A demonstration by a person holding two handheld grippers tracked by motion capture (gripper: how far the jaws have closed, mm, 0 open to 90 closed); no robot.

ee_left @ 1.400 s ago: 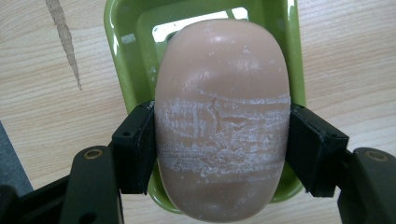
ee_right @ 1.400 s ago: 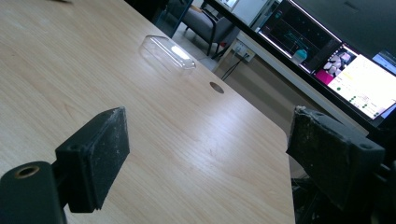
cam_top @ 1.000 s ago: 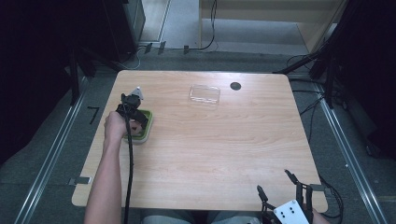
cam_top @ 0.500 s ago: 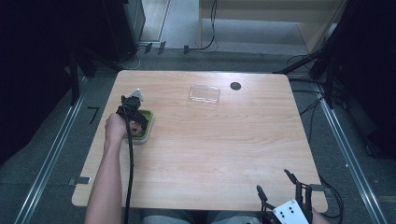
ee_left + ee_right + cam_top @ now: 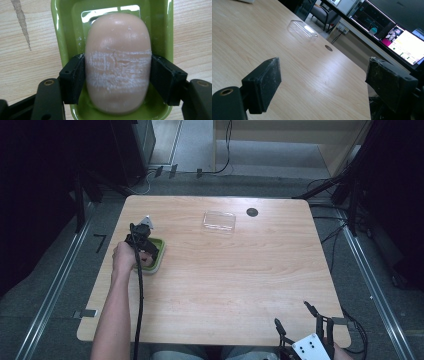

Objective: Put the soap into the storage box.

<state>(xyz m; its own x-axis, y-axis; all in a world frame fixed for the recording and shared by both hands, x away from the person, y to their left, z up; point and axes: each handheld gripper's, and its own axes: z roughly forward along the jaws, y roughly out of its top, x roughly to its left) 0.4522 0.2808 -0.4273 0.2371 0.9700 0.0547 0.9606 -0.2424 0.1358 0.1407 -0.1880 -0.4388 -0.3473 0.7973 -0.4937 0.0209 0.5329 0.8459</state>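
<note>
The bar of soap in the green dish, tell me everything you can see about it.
The soap is a smooth, rounded, pale pinkish-beige oval bar with a band of whitish scuffs and fine cracks across its middle. It lies flat in the green dish, lengthwise, taking up most of it. The left gripper has black fingers against both of its long sides; they have just been opening slightly, with the bar between them.

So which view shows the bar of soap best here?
The left gripper view: the soap sits close up in the green dish, its scuffed band and the left gripper pads against its sides clear. In the high view the hand and gripper cover most of it. The right gripper view looks toward the clear lid instead.
</note>
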